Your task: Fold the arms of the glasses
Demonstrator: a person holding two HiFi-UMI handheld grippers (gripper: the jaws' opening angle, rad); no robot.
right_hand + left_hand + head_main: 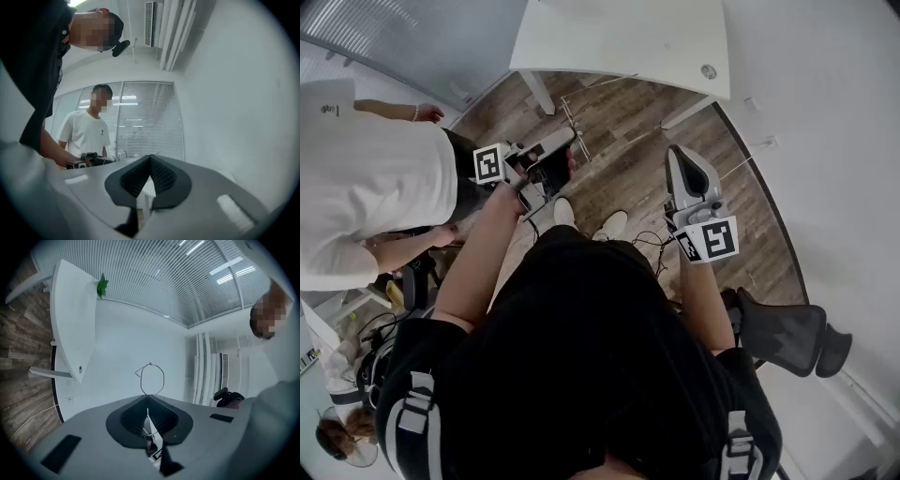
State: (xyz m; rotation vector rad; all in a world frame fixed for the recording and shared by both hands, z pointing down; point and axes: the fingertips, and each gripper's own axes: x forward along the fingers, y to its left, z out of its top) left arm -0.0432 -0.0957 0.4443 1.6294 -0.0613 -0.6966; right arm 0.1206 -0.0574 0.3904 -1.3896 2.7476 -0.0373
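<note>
Thin metal wire is forming the glasses (150,379). In the left gripper view, one bare six-sided lens rim is standing up just past the tips of my left gripper (147,399). More wire is running down into the seam between its dark ribbed pads. The jaws are pressing together on that wire, so the glasses are hanging in the air, held by the left gripper alone. I cannot tell whether the arms are folded or open.

In the head view the glasses (577,131) are showing as a few fine lines above the wooden floor (628,122), just short of the white table (619,42). My left forearm is reaching forward, and the left gripper (567,139) is tilting slightly upward toward the table.

My right gripper (677,152) is pointing forward and level, well apart from the glasses. In the right gripper view its jaws (150,158) are sitting fully together with nothing between them.

A person in a white T-shirt (366,178) is standing to my left.
</note>
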